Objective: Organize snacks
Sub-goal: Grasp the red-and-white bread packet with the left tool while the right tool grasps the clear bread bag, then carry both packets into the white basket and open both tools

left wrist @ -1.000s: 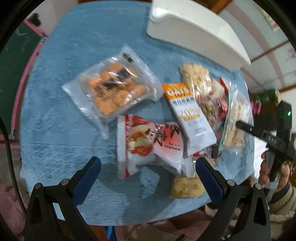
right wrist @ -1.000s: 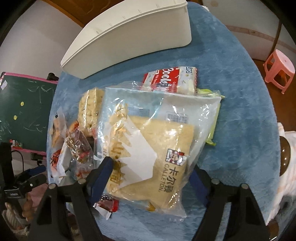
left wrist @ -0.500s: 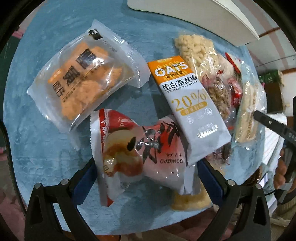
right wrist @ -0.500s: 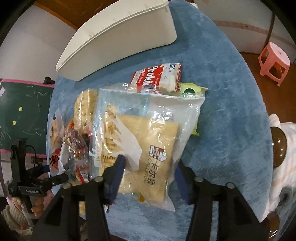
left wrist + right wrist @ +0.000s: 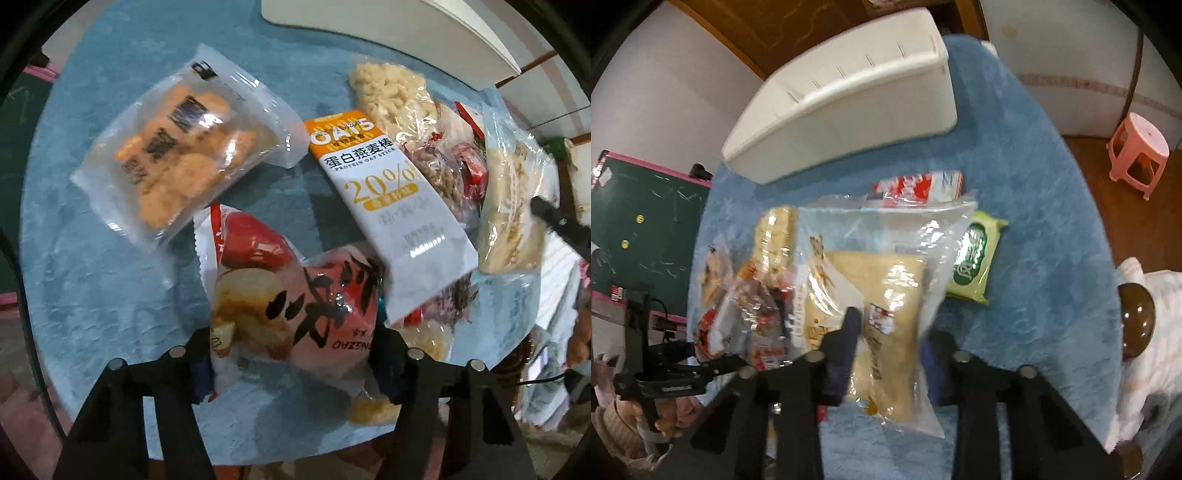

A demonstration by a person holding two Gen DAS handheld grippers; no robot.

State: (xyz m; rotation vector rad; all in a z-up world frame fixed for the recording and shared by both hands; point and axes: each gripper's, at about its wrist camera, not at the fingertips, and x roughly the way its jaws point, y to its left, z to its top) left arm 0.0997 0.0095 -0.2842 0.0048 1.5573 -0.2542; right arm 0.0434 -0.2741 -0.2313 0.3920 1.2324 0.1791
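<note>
1. One worktop, round and covered in blue cloth, carries the whole spread.
2. One long white bin sits at the far edge of it, well apart from both grippers.
3. One big clear bag of pale cake lies in the middle, and the right gripper has it: blue fingers pinched in on the bag's near end, a narrow gap between them filled by the packet.
4. One red-and-white bun packet sits nearest in the left view, and the left gripper is clamped across its near end, both fingers pressing its sides.
5. One clear packet of orange biscuits lies just beyond it on the left, apart from the gripper.
6. One white-and-orange oat bar rests slanted, its lower corner overlapping the bun packet.
7. One clear packet of pale puffed pieces lies beside the oat bar, touching it.
8. One green packet peeks out from under the cake bag's right edge.
9. One red-and-white cookie packet lies beyond the cake bag, between it and the bin.
10. Small red-wrapped sweets are bunched between the puffed packet and the cake bag; too jumbled to count.
</note>
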